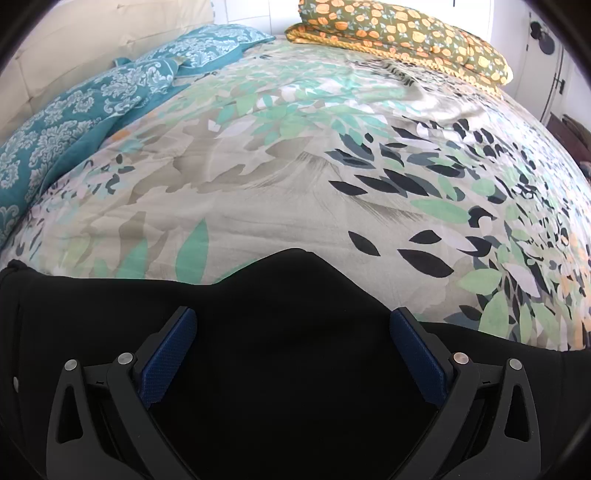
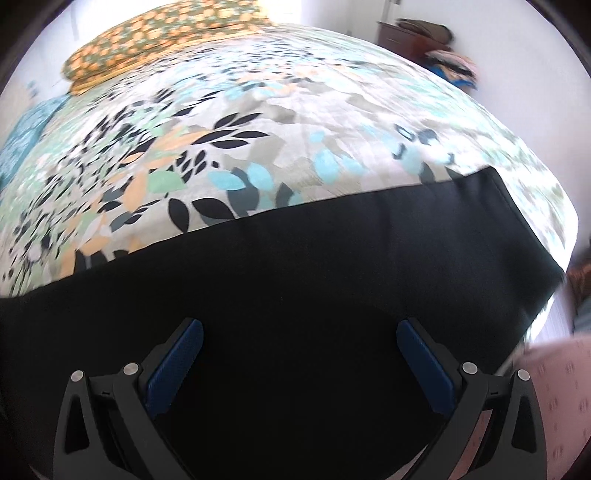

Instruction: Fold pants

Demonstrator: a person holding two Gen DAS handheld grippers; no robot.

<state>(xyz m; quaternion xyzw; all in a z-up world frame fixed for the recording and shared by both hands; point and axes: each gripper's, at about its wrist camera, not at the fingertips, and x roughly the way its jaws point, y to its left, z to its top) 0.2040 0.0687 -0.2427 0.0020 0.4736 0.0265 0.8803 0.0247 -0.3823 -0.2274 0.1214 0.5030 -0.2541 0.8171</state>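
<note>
Black pants (image 1: 288, 295) lie flat along the near edge of a bed with a leaf-patterned cover (image 1: 258, 177). In the left wrist view a pointed bulge of the fabric rises at the middle. My left gripper (image 1: 293, 325) is open, its blue pads wide apart over the black fabric. In the right wrist view the pants (image 2: 332, 258) stretch to the right, ending at a straight hem near the bed's corner. My right gripper (image 2: 300, 336) is open above the pants, holding nothing.
A teal patterned blanket and pillow (image 1: 92, 103) lie at the bed's far left. An orange floral pillow (image 1: 406, 33) sits at the head; it also shows in the right wrist view (image 2: 147, 48). Dark furniture with clothes (image 2: 436, 40) stands by the wall. Pink fabric (image 2: 554, 387) is at lower right.
</note>
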